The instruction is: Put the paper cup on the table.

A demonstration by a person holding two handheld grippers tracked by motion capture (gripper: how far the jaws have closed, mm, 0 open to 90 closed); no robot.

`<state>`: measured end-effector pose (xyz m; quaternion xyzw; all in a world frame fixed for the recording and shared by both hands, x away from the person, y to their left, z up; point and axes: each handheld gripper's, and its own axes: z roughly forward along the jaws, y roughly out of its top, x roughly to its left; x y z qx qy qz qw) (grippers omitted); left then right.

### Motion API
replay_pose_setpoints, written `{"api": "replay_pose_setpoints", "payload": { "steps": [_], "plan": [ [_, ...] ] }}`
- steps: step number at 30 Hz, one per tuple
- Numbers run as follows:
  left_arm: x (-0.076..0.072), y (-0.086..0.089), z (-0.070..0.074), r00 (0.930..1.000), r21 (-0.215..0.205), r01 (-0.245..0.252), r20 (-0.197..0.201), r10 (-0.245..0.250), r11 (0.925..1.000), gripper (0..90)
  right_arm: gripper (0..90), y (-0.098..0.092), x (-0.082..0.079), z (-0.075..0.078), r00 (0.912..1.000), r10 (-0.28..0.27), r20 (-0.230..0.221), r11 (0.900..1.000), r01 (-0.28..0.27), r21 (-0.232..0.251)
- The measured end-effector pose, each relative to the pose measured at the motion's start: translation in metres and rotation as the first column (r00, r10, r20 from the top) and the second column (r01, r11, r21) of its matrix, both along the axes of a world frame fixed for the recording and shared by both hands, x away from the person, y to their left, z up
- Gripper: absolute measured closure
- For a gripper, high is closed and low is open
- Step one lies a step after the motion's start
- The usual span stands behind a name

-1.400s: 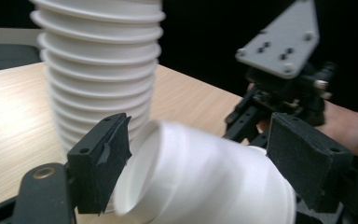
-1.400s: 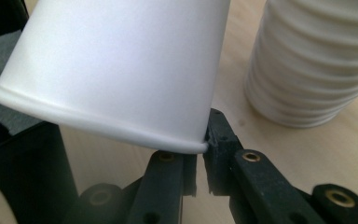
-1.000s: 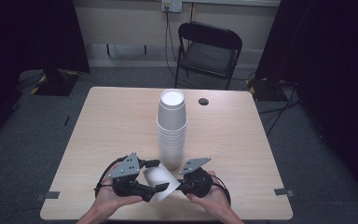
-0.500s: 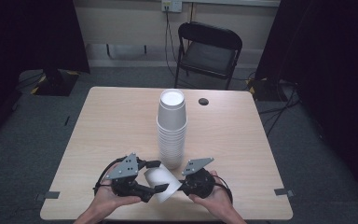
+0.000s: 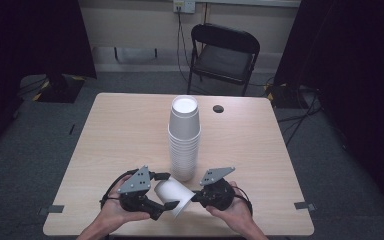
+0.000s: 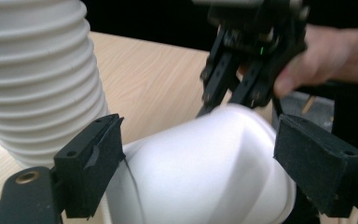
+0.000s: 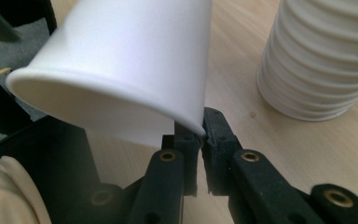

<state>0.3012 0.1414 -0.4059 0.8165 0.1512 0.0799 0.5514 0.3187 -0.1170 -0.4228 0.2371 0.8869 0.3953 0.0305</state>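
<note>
Beyond my wooden table (image 5: 120, 130) stood a black folding chair (image 5: 224, 55). Behind that chair ran a pale wall (image 5: 130, 25); grey carpet (image 5: 340, 165) lay around the table.

- The high view looks forward and down from above the person's side, far enough off to take in the whole table (image 5: 130, 130), a chair (image 5: 223, 55) beyond its far edge and the floor around.
- The left gripper view sits low and very near, facing right along its jaws across a tilted white cup (image 6: 205, 172) to the right gripper (image 6: 223, 100).
- The right gripper view is as near, facing left and, it seems, slightly toward the far side, the cup's rim (image 7: 121, 105) just before the lens.
- All three views share that cup and the cup stack (image 5: 184, 140) behind it.
</note>
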Motion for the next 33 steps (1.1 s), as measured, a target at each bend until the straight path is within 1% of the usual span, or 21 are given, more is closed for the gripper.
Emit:
{"api": "replay_pose_setpoints", "payload": {
  "steps": [1,2,3,4,6,8,9,12,14,16,19,20,21,22,23,24,25,26,28,31,33],
  "plan": [
    [0.000,-0.001,-0.001,0.9999,0.007,0.013,-0.008,-0.013,0.9999,17.6,86.2,-0.001,0.000,0.001,1.0000,-0.006,0.000,1.000,0.006,0.009],
    [0.000,-0.002,-0.003,0.9995,0.022,0.030,-0.003,-0.030,0.9993,17.6,86.4,-0.003,0.001,0.002,1.0000,-0.004,0.002,1.000,0.004,0.009],
    [-0.001,-0.003,-0.004,0.9994,0.025,0.033,0.006,-0.033,0.9991,17.6,86.7,-0.004,0.001,0.004,1.0000,-0.003,0.001,1.000,0.003,0.014],
    [-0.001,-0.004,-0.006,0.9993,0.012,0.037,0.005,-0.037,0.9993,17.8,86.8,-0.004,0.002,0.004,1.0000,-0.004,0.001,1.000,0.004,0.018],
    [-0.001,-0.006,-0.007,0.9986,0.023,0.053,-0.002,-0.053,0.9983,17.7,86.8,-0.006,0.002,0.003,1.0000,-0.005,-0.001,1.000,0.005,0.018],
    [-0.001,-0.004,-0.007,0.9986,0.031,0.054,-0.004,-0.054,0.9981,16.5,86.9,-0.007,0.003,0.003,1.0000,-0.004,-0.004,1.000,0.004,0.020],
    [0.000,-0.003,-0.008,0.9985,0.022,0.055,-0.007,-0.055,0.9982,16.3,87.0,-0.007,0.003,0.003,1.0000,-0.003,-0.004,1.000,0.003,0.019],
    [0.002,-0.001,-0.010,0.9978,0.025,0.067,-0.007,-0.066,0.9975,15.7,87.3,-0.009,0.004,0.005,1.0000,-0.005,-0.007,0.999,0.005,0.033],
    [0.001,0.000,-0.010,0.9978,0.020,0.064,-0.017,-0.064,0.9977,15.2,87.3,-0.010,0.004,0.006,1.0000,-0.005,-0.007,0.999,0.006,0.035],
    [0.001,0.000,-0.011,0.9970,0.035,0.078,0.001,-0.078,0.9964,15.1,87.6,-0.013,0.005,0.008,0.9999,-0.006,-0.016,0.999,0.007,0.047],
    [0.002,0.002,-0.013,0.9951,0.042,0.098,0.013,-0.098,0.9943,15.1,87.7,-0.015,0.006,0.009,0.9995,-0.006,-0.032,0.998,0.008,0.057],
    [0.002,0.003,-0.014,0.9953,0.046,0.093,0.024,-0.094,0.9946,15.1,87.8,-0.016,0.006,0.010,0.9993,-0.007,-0.036,0.998,0.009,0.060],
    [0.002,0.003,-0.014,0.9953,0.046,0.093,0.024,-0.094,0.9946,15.1,87.8,-0.016,0.006,0.010,0.9993,-0.007,-0.036,0.998,0.009,0.060],
    [0.002,0.003,-0.015,0.9945,0.065,0.096,0.035,-0.099,0.9932,14.9,87.9,-0.017,0.008,0.010,0.9986,-0.003,-0.052,0.997,0.007,0.071],
    [0.002,0.003,-0.017,0.9914,0.086,0.115,0.053,-0.120,0.9896,14.9,87.9,-0.018,0.008,0.010,0.9985,-0.003,-0.056,0.997,0.007,0.074],
    [0.002,0.003,-0.019,0.9894,0.095,0.124,0.063,-0.130,0.9877,15.2,87.9,-0.018,0.008,0.010,0.9983,-0.001,-0.058,0.997,0.005,0.073],
    [0.002,0.003,-0.020,0.9877,0.109,0.134,0.066,-0.142,0.9850,15.2,87.9,-0.018,0.008,0.011,0.9982,0.002,-0.060,0.998,0.002,0.068],
    [0.003,0.003,-0.022,0.9868,0.105,0.144,0.059,-0.150,0.9841,15.1,88.0,-0.018,0.008,0.011,0.9981,0.004,-0.061,0.998,0.000,0.066],
    [0.004,0.003,-0.026,0.9871,0.095,0.144,0.057,-0.150,0.9850,15.1,88.1,-0.018,0.008,0.011,0.9975,0.008,-0.070,0.998,-0.003,0.068],
    [0.004,0.002,-0.028,0.9835,0.114,0.153,0.080,-0.163,0.9816,14.6,88.1,-0.017,0.009,0.010,0.9970,0.000,-0.077,0.998,0.005,0.067],
    [0.003,0.002,-0.029,0.9810,0.134,0.163,0.084,-0.175,0.9775,14.9,88.1,-0.017,0.009,0.010,0.9967,-0.002,-0.081,0.997,0.008,0.071]
  ]
}}
